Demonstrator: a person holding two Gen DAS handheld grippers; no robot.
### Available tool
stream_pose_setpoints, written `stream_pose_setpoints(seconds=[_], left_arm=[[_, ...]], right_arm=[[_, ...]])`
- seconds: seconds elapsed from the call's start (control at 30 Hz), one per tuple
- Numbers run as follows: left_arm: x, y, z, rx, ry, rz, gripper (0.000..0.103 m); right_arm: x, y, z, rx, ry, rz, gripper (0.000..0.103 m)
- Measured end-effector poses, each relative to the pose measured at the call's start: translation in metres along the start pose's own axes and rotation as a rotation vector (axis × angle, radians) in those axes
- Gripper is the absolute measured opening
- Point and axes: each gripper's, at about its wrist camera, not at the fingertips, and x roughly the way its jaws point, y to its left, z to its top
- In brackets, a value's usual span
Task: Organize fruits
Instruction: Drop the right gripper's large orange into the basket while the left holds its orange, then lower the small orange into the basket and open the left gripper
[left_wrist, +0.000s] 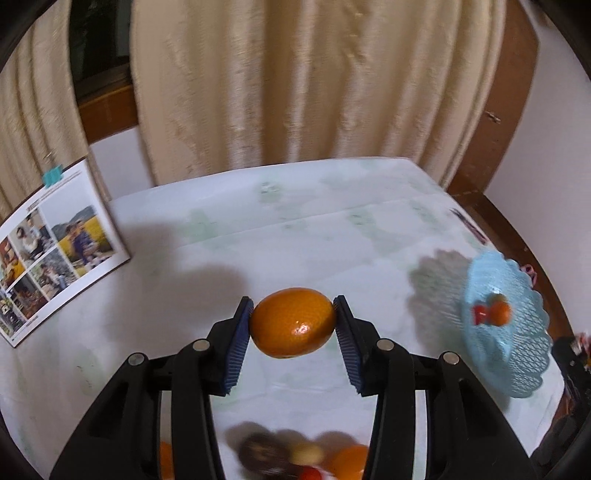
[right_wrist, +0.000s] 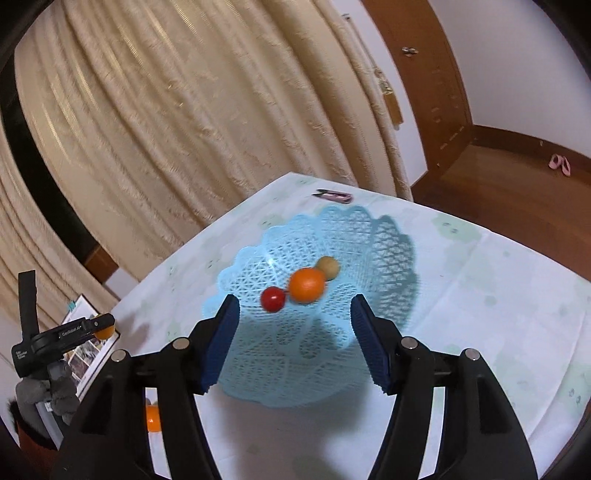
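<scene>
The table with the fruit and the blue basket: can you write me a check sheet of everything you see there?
Surface: table under a pale printed tablecloth.
Job's things: blue lattice basket holds a small orange, a red tomato-like fruit and a tan round fruit. Loose fruit pile on the cloth, blurred.
Clutter: photo booklet at one table edge; small pink tool beyond the basket.
Grippers: left tongs clamp a large orange above the cloth; right tongs open, empty, over the basket.
Cables: nothing seen.
Surroundings: cream curtains, wooden floor.
</scene>
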Motion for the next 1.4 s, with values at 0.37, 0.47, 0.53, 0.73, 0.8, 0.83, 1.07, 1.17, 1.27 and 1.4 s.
stream_pose_setpoints(seconds=[0.37, 0.47, 0.53, 0.73, 0.8, 0.83, 1.07, 1.17, 1.27, 1.4], left_arm=[[-0.004, -0.118, -0.019, 0.157, 0.008, -0.156, 0.045], [-0.002, -0.144, -0.025, 0.188, 0.020, -0.192, 0.045], [0.002, -0.157, -0.029, 0.199, 0.029, -0.205, 0.045], [0.010, -0.192, -0.042, 0.251, 0.053, -0.244, 0.046], [0.008, -0.196, -0.043, 0.251, 0.053, -0.256, 0.062], [0.007, -0.196, -0.043, 0.243, 0.046, -0.260, 0.072], [-0.014, -0.168, -0.033, 0.191, -0.015, -0.227, 0.077], [-0.026, -0.145, -0.032, 0.178, -0.047, -0.190, 0.079], [-0.037, -0.121, -0.032, 0.150, -0.064, -0.165, 0.080], [-0.055, -0.078, -0.030, 0.085, -0.095, -0.126, 0.080]], right_arm=[[-0.029, -0.040, -0.002, 0.062, -0.065, -0.036, 0.064], [-0.034, -0.045, -0.002, 0.069, -0.076, -0.040, 0.065], [-0.037, -0.048, -0.002, 0.071, -0.080, -0.041, 0.066], [-0.042, -0.050, -0.003, 0.060, -0.093, -0.046, 0.066], [-0.044, -0.050, -0.004, 0.060, -0.099, -0.048, 0.067], [-0.044, -0.051, -0.004, 0.063, -0.102, -0.049, 0.072], [-0.050, -0.049, -0.007, 0.076, -0.117, -0.036, 0.073], [-0.052, -0.041, -0.009, 0.063, -0.120, -0.022, 0.073], [-0.054, -0.029, -0.013, 0.045, -0.121, -0.004, 0.073], [-0.054, -0.006, -0.018, 0.006, -0.109, 0.029, 0.073]])
